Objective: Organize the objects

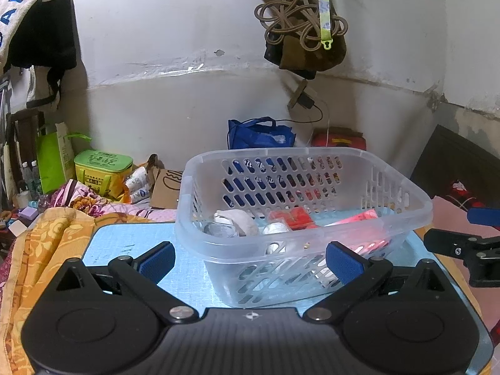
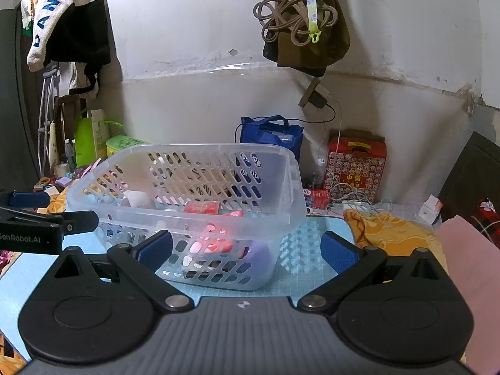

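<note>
A clear perforated plastic basket [image 1: 403, 209] [image 2: 293, 187] stands on a light blue mat [image 1: 131, 234] [image 2: 309, 247]. Inside it lie a white crumpled item [image 1: 237, 218] [image 2: 137, 198], a red packet [image 1: 293, 217] [image 2: 203, 207], a pink item [image 1: 356, 218] and some clear or silvery pieces [image 1: 218, 229]. My left gripper [image 1: 250, 261] is open, just in front of the basket's near wall, holding nothing. My right gripper [image 2: 247, 250] is open too, facing the basket's near right corner. Each gripper shows at the edge of the other's view, the right gripper [image 1: 468, 237] and the left gripper [image 2: 40, 218].
Patterned orange and floral bedding [image 1: 47, 250] [image 2: 390, 234] surrounds the mat. Behind stand a blue bag [image 1: 259, 134] [image 2: 272, 137], a red box [image 2: 356, 168], a green box [image 1: 101, 172], a green bag [image 1: 53, 159] and tangled cables [image 2: 356, 197]. A bag and cords [image 1: 300, 31] hang on the wall. Pink cloth [image 2: 468, 256] lies right.
</note>
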